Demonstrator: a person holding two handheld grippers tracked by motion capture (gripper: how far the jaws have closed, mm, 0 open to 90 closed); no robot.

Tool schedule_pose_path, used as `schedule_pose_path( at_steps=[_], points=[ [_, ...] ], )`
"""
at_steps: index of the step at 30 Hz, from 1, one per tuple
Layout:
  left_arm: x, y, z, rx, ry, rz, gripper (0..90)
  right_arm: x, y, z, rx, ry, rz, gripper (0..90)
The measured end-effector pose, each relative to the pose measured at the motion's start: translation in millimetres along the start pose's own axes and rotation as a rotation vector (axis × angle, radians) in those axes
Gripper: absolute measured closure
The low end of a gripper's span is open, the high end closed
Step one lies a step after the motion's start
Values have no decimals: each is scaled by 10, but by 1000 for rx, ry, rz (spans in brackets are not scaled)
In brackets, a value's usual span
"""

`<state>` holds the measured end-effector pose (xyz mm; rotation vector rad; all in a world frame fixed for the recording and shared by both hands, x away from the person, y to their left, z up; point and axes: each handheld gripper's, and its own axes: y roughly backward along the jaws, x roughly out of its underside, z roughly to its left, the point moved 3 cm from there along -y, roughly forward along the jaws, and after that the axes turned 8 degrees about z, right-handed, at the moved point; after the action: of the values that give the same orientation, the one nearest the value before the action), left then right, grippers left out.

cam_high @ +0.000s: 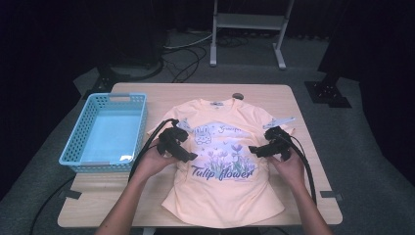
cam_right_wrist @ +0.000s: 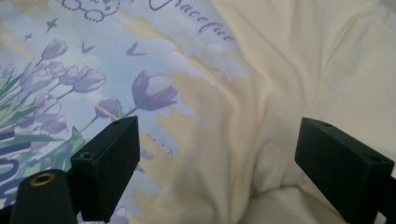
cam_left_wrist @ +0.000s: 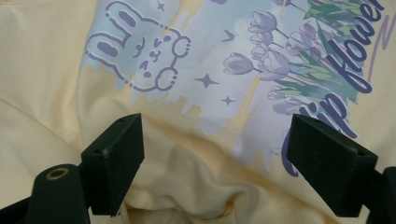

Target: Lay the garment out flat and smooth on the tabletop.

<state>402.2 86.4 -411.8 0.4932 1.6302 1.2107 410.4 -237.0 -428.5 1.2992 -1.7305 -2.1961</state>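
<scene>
A pale yellow T-shirt (cam_high: 225,188) lies spread face up on the wooden table (cam_high: 161,93), collar at the far side. Its print shows a bunny (cam_left_wrist: 140,51), purple tulips (cam_right_wrist: 149,91) and the words "Tulip flower". My left gripper (cam_high: 187,155) hovers over the shirt's left side, next to the print. Its jaws stand wide apart above rumpled cloth (cam_left_wrist: 196,186), pressing on nothing. My right gripper (cam_high: 254,149) is over the shirt's right side, pointing inward. Its jaws are also wide apart, with folds of the yellow cloth (cam_right_wrist: 280,70) below them.
A light blue plastic basket (cam_high: 105,129) stands on the table's left part. Black cables (cam_high: 306,166) trail from both grippers toward the front edge. A white metal stand (cam_high: 247,29) rises beyond the table's far edge. Bare wood shows along the front.
</scene>
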Motion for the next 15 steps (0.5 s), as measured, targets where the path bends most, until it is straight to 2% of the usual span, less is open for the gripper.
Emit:
schedule_pose_path(
  at_steps=[5, 12, 15],
  points=[
    [54, 20, -81, -6, 7, -10, 185, 128, 62, 4, 14, -2, -8, 135],
    [123, 85, -182, -51, 0, -36, 185, 262, 134, 12, 19, -11, -15, 135],
    [157, 131, -229, -72, -3, -67, 185, 314, 167, 22, 28, -2, -21, 135]
  ],
)
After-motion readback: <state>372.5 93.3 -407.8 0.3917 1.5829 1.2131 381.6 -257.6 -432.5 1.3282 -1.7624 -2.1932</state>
